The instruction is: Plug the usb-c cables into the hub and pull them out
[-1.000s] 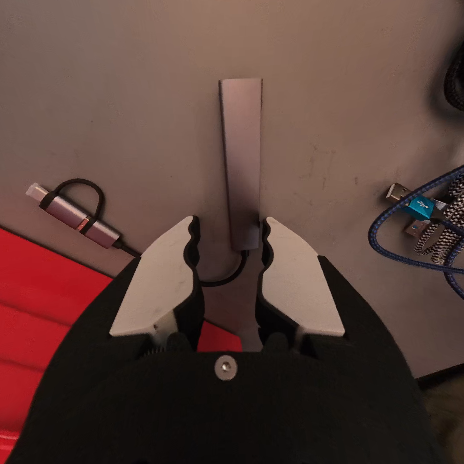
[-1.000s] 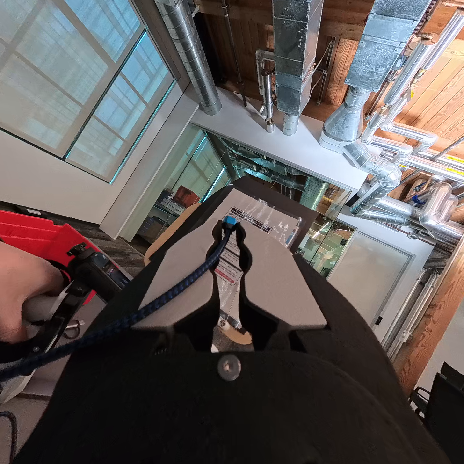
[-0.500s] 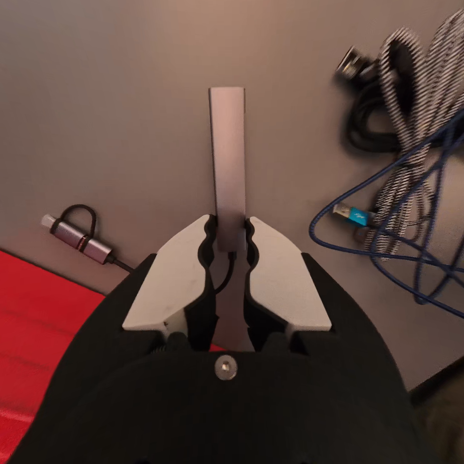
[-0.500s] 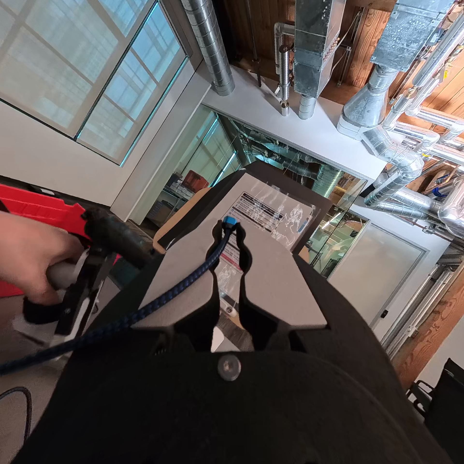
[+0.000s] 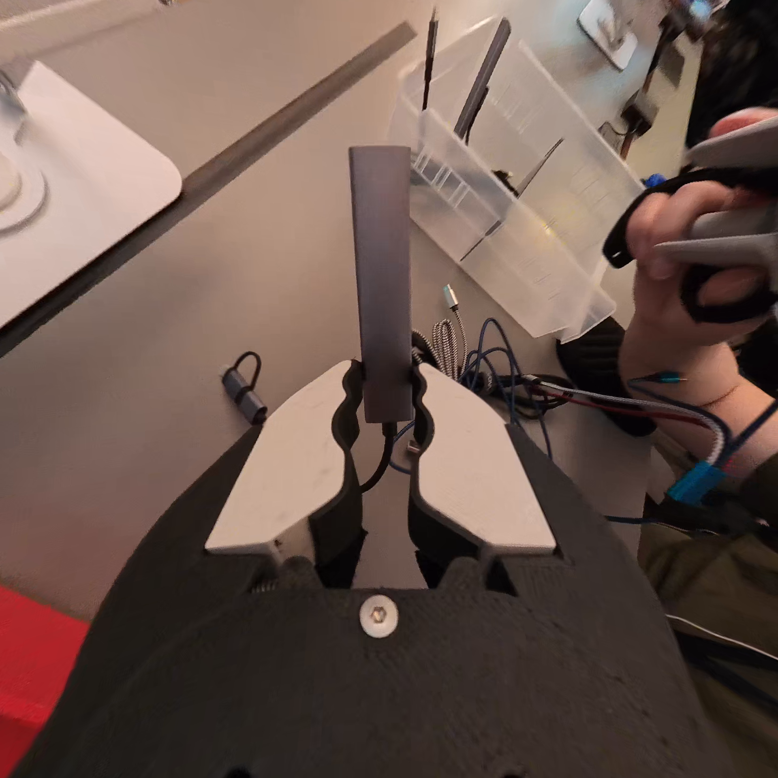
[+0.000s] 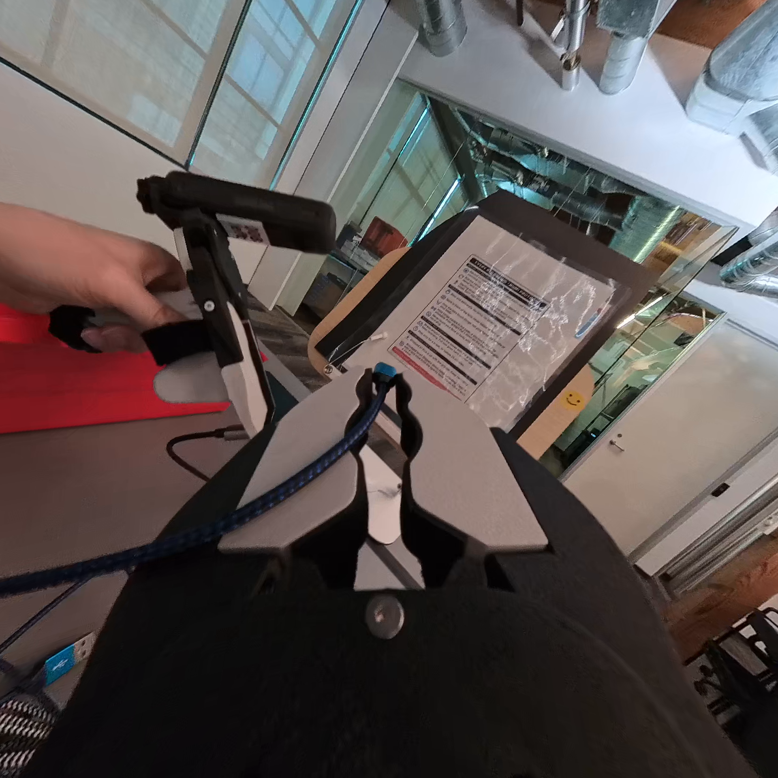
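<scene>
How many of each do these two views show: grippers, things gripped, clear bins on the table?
Grippers: 2, left gripper and right gripper
Things gripped: 2, hub and blue cable
Clear bins: 1, clear bin
Total: 5

The left wrist view is dim and warm-toned, its bench (image 5: pixel 126 379) evenly lit — the hand (image 5: pixel 690 294) at the right edge smears with motion blur. The right wrist view is bright with daylight from the windows (image 6: pixel 126 84); wide-angle distortion bends its edges — glare streaks the plastic-covered sign (image 6: pixel 505 328).

Matt metal hub (image 5: pixel 382 286) (braided cable (image 6: pixel 294 475))
</scene>
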The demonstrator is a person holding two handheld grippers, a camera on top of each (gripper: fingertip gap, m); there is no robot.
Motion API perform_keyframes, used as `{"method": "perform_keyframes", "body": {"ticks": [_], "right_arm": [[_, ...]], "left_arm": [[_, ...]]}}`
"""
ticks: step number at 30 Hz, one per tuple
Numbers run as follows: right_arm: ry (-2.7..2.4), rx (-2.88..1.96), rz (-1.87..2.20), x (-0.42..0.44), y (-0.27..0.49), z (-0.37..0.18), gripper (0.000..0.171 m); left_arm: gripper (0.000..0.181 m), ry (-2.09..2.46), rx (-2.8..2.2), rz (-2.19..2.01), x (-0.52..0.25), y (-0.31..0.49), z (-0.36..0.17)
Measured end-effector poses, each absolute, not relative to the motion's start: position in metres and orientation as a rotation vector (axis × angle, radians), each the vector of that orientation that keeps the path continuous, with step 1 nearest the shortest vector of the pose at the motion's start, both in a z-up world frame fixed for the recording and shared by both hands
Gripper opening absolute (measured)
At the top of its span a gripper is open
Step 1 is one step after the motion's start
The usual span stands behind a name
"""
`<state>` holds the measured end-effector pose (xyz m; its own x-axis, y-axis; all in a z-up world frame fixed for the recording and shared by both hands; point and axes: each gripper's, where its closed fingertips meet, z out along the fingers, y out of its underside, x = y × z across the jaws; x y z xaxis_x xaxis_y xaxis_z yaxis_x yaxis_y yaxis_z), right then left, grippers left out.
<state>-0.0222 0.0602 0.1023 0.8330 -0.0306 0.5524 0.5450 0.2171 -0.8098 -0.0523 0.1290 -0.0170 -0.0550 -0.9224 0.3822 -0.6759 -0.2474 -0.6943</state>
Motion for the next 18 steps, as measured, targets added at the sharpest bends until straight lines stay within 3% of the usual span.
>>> {"method": "perform_keyframes", "body": {"ticks": [18], "right_arm": [[-0.599,-1.403,-0.456,-0.019,0.075,0.072,0.010]], "left_arm": [[0.022,1.784,-1.699,-1.188,-0.056,0.103,0.019]]}}
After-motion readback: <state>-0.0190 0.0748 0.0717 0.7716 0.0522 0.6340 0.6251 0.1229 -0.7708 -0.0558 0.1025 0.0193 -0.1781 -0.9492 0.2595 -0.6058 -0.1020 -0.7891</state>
